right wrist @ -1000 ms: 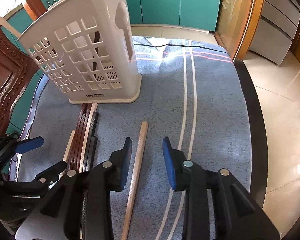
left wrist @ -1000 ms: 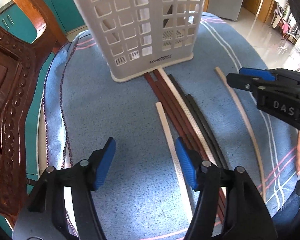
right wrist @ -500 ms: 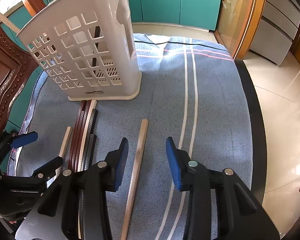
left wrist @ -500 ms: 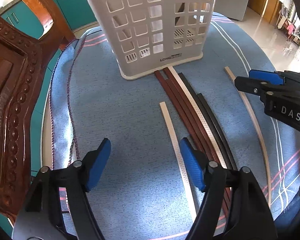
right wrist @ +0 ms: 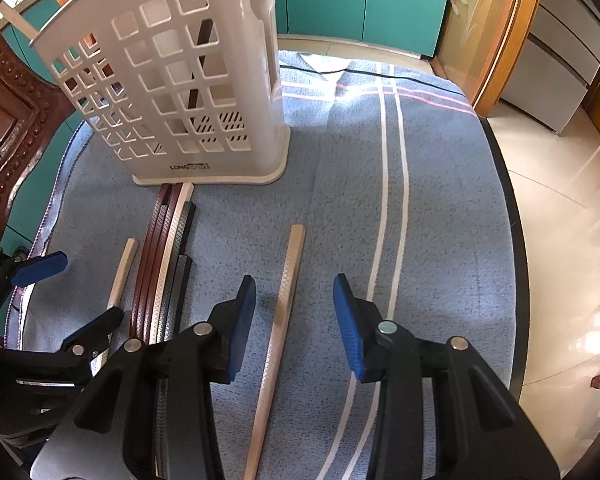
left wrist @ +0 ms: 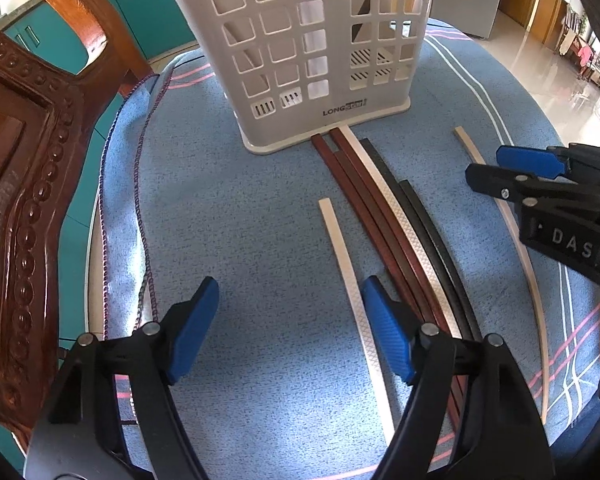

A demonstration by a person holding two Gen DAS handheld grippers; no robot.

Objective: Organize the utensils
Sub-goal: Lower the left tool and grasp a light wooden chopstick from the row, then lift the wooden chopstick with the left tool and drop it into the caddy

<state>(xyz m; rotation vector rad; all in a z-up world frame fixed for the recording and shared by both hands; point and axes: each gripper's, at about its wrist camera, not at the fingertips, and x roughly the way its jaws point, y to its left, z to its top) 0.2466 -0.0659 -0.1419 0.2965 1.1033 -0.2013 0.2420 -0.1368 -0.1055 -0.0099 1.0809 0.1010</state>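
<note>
Here, low in each frame, the left claw gapes over bare blue cloth beside a pale chopstick, while the right claw, partly open, straddles a tan chopstick untouched; the white basket stands at upper left.

Left wrist view: looks steeply down past my left gripper, close over the blue cloth; white basket at top centre, my right gripper at right edge.

Right wrist view: same tilt, close; basket upper left, left gripper lower left.

Shared: basket, chopsticks, cloth.
</note>
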